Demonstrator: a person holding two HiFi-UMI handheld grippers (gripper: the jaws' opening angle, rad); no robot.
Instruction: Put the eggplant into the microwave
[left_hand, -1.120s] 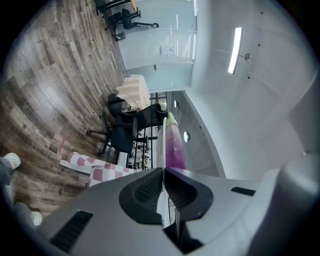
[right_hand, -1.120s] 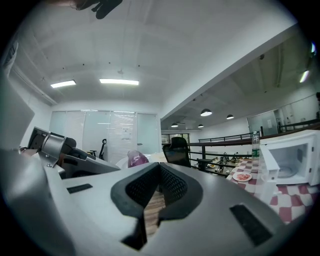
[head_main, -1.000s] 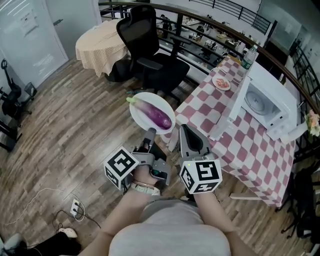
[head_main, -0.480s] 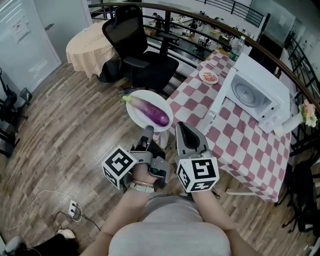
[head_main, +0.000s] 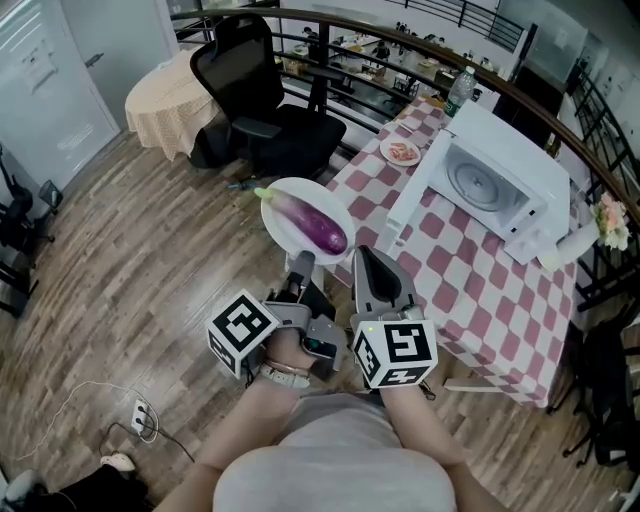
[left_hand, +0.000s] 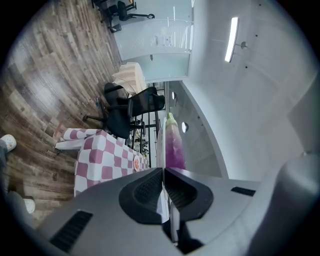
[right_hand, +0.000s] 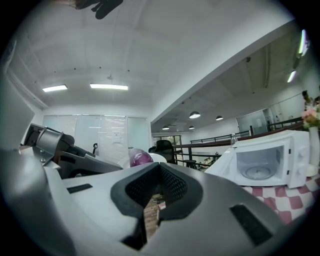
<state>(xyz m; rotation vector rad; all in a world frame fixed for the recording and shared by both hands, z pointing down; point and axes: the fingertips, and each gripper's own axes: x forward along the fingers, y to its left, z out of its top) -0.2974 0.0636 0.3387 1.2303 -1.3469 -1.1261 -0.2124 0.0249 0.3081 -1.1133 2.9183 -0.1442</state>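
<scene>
Left tool pinched shut on rim of white plate, eggplant lying on it, short of open microwave; right tool closed, empty. Best carried level, slowly, into the cavity

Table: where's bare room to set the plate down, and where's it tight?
Free: the checkered table from the open microwave door to its near edge. The microwave cavity holds only its turntable. Tight: the far end, with a small food plate and a bottle, and the vase beside the microwave.
</scene>
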